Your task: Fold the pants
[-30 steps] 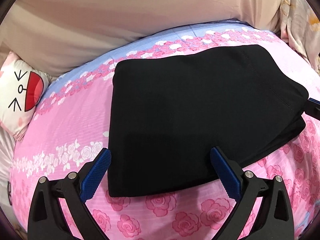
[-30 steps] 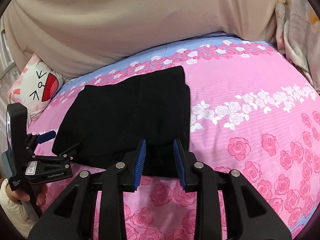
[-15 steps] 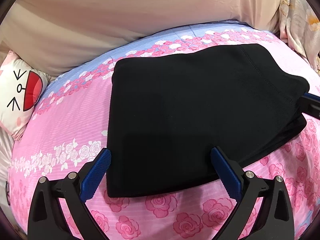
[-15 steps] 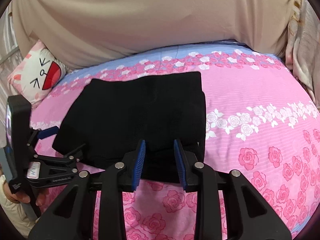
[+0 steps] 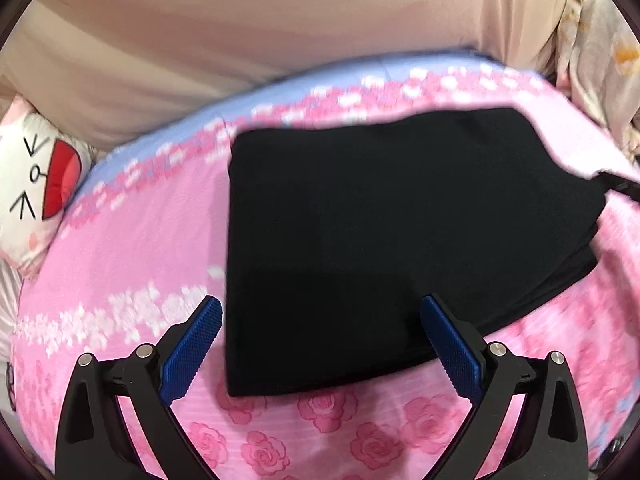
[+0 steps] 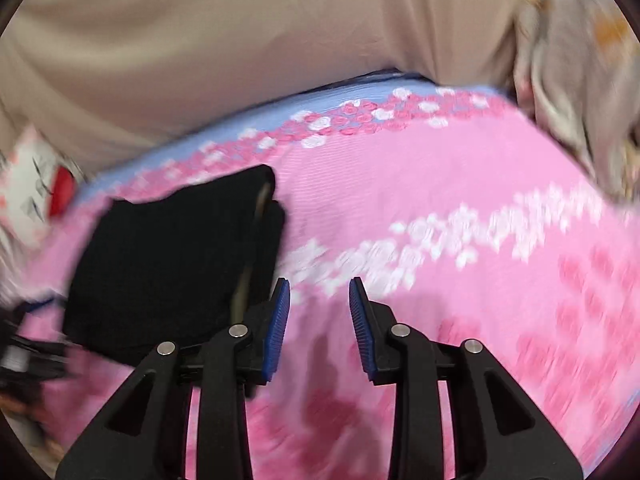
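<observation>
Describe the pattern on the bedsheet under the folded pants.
Pink bedsheet with darker pink roses, bands of white flowers and a pale blue border stripe; sharpest in the left wrist view.

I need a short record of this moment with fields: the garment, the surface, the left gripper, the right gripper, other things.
garment: black pants, folded into a compact stack, lying flat
surface: pink bedsheet with rose print
left gripper: left gripper, jaws wide open, over the near edge of the pants, gripping nothing
right gripper: right gripper, jaws apart with only sheet between them, beside the right edge of the pants
other things: cartoon pillow at far left; beige cloth behind the bed
</observation>
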Motion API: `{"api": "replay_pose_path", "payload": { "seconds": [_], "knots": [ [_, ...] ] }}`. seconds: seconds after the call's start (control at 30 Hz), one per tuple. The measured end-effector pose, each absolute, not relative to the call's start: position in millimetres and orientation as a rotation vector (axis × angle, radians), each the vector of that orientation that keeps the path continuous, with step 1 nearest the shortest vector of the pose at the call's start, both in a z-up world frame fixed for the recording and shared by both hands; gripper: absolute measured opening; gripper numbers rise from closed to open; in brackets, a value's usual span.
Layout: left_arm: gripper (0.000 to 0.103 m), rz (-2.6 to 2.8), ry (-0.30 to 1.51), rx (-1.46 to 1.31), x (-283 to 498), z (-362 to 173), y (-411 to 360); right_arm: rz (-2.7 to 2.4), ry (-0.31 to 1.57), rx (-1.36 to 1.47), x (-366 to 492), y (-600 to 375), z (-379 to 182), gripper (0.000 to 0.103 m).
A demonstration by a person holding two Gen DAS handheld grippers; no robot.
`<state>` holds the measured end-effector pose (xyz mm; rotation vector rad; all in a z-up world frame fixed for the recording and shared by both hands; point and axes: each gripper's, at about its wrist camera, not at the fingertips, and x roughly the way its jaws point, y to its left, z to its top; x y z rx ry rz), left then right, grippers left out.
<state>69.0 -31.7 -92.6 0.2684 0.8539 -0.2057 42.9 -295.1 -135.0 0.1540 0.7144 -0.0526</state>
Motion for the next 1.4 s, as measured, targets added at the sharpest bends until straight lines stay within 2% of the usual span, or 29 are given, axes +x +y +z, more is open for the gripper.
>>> {"api": "replay_pose_path", "payload": {
  "seconds": [0.13, 0.27, 0.4, 0.53, 0.63, 0.8, 0.9, 1.17, 1.33, 1.4],
  "knots": [
    [0.098, -0.168, 0.825, 0.279, 80, -78, -37, 0.09, 0.782, 0.148, 81, -285, -145, 0.031],
    [0.098, -0.196, 0.879, 0.251, 94, -78, -47, 0.158, 0.726, 0.082, 75, -269, -124, 0.031],
    [0.098, -0.312, 0.873, 0.258, 100, -66, -87, 0.328, 0.72, 0.154, 71, -270, -116, 0.031],
    [0.098, -0.334, 0.871, 0.387, 104, -78, -136, 0.527, 0.758, 0.234, 76, -273, -125, 0.031],
    [0.098, -0.35, 0.867, 0.424, 98, -84, -148, 0.489, 0.786, 0.238, 83, -280, -134, 0.031],
    [0.098, -0.282, 0.917, 0.417, 108, -98, -132, 0.461, 0.754, 0.364, 97, -321, -136, 0.031],
    [0.098, -0.28, 0.957, 0.357, 117, -104, -118, 0.397, 0.74, 0.338, 101, -333, -136, 0.031],
    [0.098, -0.283, 0.971, 0.364, 118, -107, -114, 0.466, 0.746, 0.038, 94, -276, -133, 0.031],
    [0.098, -0.263, 0.982, 0.35, 122, -107, -105, 0.543, 0.796, 0.018, 109, -255, -132, 0.031],
    [0.098, -0.257, 0.977, 0.356, 122, -106, -104, 0.554, 0.853, 0.096, 123, -266, -141, 0.029]
  ]
}}
